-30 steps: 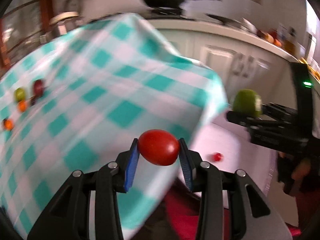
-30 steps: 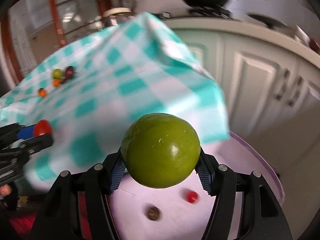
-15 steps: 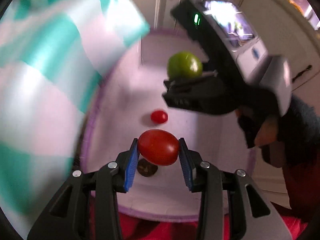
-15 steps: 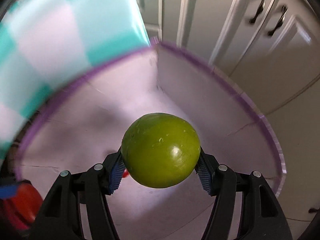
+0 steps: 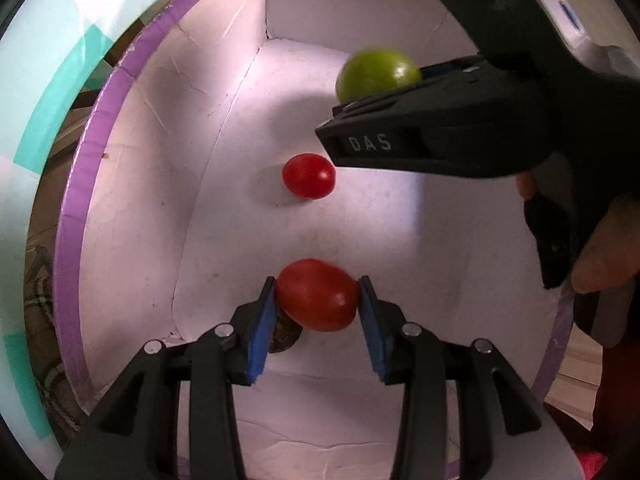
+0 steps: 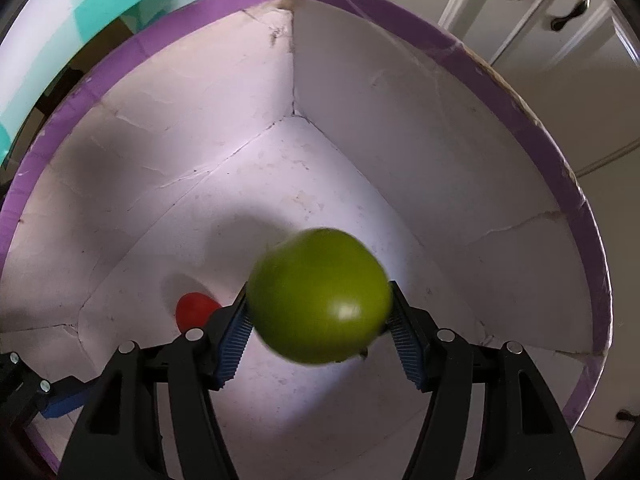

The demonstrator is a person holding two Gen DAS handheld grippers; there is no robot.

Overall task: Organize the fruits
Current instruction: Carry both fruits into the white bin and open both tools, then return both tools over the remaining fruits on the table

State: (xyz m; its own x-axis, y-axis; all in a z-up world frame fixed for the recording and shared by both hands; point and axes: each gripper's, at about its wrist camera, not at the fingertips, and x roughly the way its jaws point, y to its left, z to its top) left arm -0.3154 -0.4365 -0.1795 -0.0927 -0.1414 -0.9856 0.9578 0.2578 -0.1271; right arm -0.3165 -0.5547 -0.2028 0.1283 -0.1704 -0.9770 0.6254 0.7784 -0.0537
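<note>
Left wrist view. Left gripper: pointing down into the box, white inside with a purple rim. Its jaws have just been opening; the blue pads are flanking a red tomato, the left pad touching it, the right pad looking just clear of it. A dark brownish fruit is lying on the box floor, partly hidden under the tomato and the left pad. A smaller red tomato is resting farther in, mid-floor. Right gripper: reaching in from the upper right, a green fruit sitting between its fingers; a hand is showing at the right edge. A teal-and-white checked cloth is hanging outside the box on the left.

Right wrist view. Right gripper: jaws partway apart, the green fruit sitting blurred between the pads above the box floor; whether both pads are pressing on it cannot be told. The small red tomato is lying near left. Left gripper: only a black finger and blue pad at the bottom left. Cabinet doors are standing far right.
</note>
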